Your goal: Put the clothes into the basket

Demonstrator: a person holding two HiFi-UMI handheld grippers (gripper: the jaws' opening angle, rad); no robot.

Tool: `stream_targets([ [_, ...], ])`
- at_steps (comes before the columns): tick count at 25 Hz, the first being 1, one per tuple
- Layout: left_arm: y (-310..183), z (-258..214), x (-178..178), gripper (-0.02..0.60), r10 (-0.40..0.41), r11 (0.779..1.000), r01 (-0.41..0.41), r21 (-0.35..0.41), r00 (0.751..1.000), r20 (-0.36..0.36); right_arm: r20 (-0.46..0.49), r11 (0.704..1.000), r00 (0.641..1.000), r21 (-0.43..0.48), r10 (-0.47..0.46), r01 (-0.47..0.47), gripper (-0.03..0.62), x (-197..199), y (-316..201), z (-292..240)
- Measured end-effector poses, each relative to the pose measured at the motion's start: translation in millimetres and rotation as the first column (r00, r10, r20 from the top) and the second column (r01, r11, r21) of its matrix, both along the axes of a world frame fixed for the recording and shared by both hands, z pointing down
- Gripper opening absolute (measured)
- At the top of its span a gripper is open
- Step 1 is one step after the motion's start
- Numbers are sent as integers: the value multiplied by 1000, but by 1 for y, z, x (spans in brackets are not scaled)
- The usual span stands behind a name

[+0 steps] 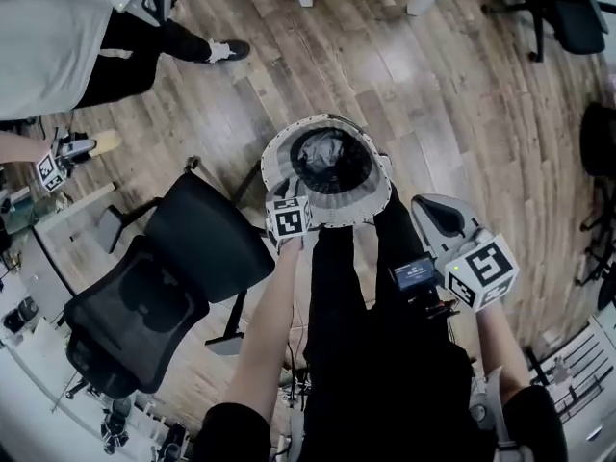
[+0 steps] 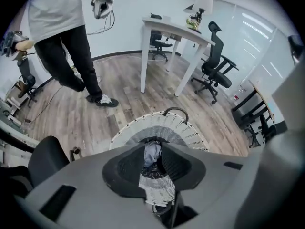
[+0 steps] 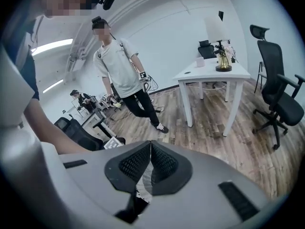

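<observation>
Wood floor [image 1: 404,75] spreads below, and the basket [image 1: 281,157] hangs clear of it before my legs, held by its rim, so I judge the loading is done and it is up for carrying. My left tool [image 2: 153,151] is pinched narrow on the near rim, with weave squeezed between its pads. Grey clothes [image 1: 325,150] lie in the bowl just beyond. My right tool [image 3: 150,163] is closed on a thin pale woven strip, which I take for the rim's other side. Farther off stands a white desk [image 2: 177,30].
</observation>
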State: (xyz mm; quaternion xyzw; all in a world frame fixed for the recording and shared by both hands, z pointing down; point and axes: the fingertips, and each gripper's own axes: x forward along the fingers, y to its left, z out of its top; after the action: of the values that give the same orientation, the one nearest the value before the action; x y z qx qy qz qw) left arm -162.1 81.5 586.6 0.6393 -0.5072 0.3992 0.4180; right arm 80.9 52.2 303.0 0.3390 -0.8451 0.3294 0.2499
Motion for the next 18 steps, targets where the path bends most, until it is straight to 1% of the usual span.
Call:
stream_targets([
  [3,-8,-43,-11,91,-20,997,21,68,1000,-14,0,999,1000,33,15,-15,17,-2,-3,-29],
  [5,-9,-70,-19,81,-22,994,24,109,1000,-19,-2,998,1000,63,4,-4,17,-11,-1,-45],
  [8,-3,-106,-25,61,21,985,-19,170,1000,-9,-6,995,1000,99,-7,8,17,-23,5,-67],
  [11,2,-139,-30,51,77,972,-79,223,997,20,-5,988,1000,150,-24,25,15,-31,5,-89],
  [14,7,-177,-32,40,124,947,-131,293,991,41,-15,979,999,200,-40,42,17,-35,2,-106],
  [18,7,-236,-25,26,166,896,-156,415,986,13,-6,967,1000,253,-17,18,15,-36,-6,-132],
])
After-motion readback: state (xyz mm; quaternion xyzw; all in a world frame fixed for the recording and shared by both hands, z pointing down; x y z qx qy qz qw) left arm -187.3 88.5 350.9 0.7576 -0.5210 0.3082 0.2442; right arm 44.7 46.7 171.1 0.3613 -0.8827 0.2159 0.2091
